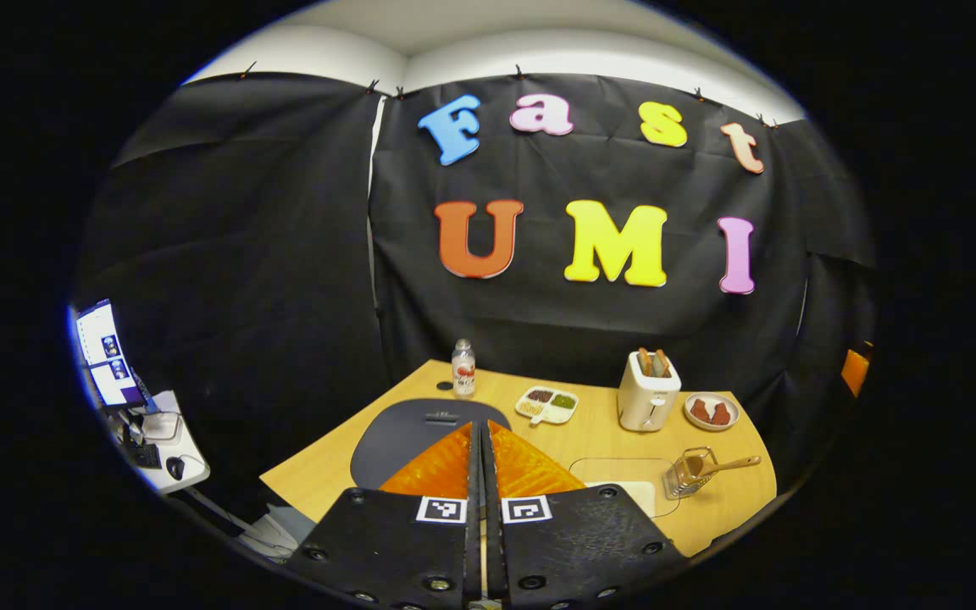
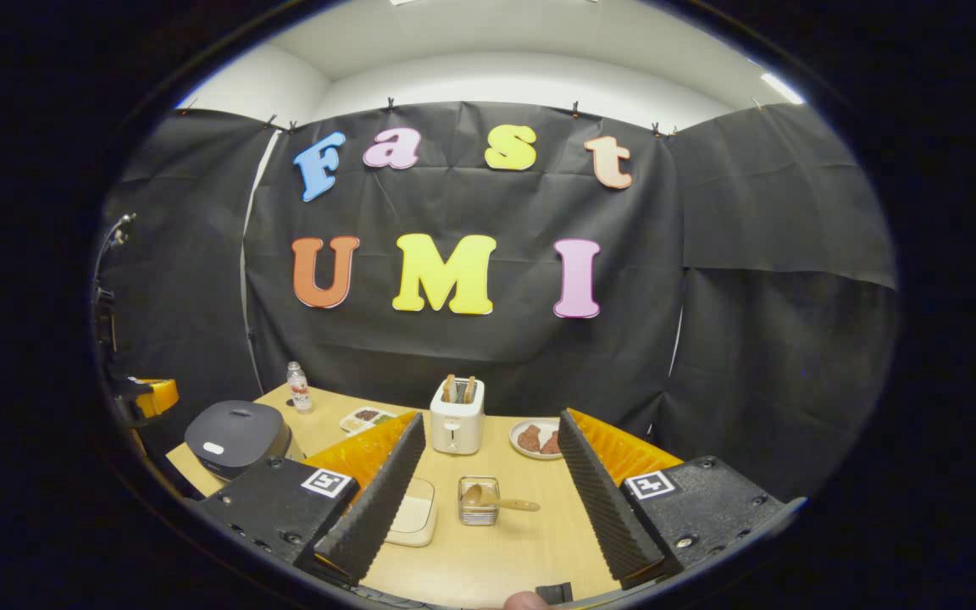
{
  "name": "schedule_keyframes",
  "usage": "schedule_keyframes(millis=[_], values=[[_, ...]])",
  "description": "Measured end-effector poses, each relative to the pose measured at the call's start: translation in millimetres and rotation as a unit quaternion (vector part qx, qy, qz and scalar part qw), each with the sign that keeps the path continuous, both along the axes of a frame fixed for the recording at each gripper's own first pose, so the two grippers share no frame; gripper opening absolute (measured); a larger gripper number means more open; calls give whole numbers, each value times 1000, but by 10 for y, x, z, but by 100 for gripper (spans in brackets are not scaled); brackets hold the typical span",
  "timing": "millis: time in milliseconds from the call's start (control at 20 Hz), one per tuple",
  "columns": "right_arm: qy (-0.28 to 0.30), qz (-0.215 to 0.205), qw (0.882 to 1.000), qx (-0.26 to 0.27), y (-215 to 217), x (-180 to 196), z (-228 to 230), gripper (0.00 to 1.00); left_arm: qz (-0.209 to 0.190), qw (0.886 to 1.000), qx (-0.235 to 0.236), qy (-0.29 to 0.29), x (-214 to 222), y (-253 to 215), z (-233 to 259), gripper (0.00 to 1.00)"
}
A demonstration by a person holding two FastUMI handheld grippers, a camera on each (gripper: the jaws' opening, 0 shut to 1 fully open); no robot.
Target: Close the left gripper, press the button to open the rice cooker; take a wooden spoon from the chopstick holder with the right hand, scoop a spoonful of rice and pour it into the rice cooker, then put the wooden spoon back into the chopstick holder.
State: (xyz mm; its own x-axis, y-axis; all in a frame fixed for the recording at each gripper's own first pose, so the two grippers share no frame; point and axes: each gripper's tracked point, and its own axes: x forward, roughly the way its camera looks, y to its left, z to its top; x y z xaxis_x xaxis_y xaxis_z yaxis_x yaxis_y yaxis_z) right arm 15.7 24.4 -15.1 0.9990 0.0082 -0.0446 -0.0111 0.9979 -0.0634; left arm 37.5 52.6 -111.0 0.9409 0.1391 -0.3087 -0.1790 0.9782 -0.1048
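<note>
The dark grey rice cooker stands with its lid down at the table's left end. My left gripper is shut with nothing in it, its tips over the cooker's lid in the left gripper view. The wire chopstick holder holds the wooden spoon, whose handle leans out to the right. A shallow container of pale rice lies just left of the holder. My right gripper hangs open above the table's near edge, with holder and spoon between its fingers farther off.
On the wooden table stand a white toaster, a plate of red pieces, a divided tray and a small bottle. A desk with a monitor sits far left.
</note>
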Motion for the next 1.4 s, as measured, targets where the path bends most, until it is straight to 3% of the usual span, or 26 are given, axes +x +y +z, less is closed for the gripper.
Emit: schedule_keyframes(millis=[200,650,900,1400], values=[[15,3,1000,-16,117,50,-129,100,31,998,4,52,107,235,-561,1],[40,6,999,-35,276,102,-303,100,40,988,-13,148,148,387,-1355,1],[44,5,998,-44,277,112,-337,100,42,988,7,147,217,466,-1465,1],[58,10,998,-35,316,144,-417,100,39,982,1,186,156,449,-1526,1]])
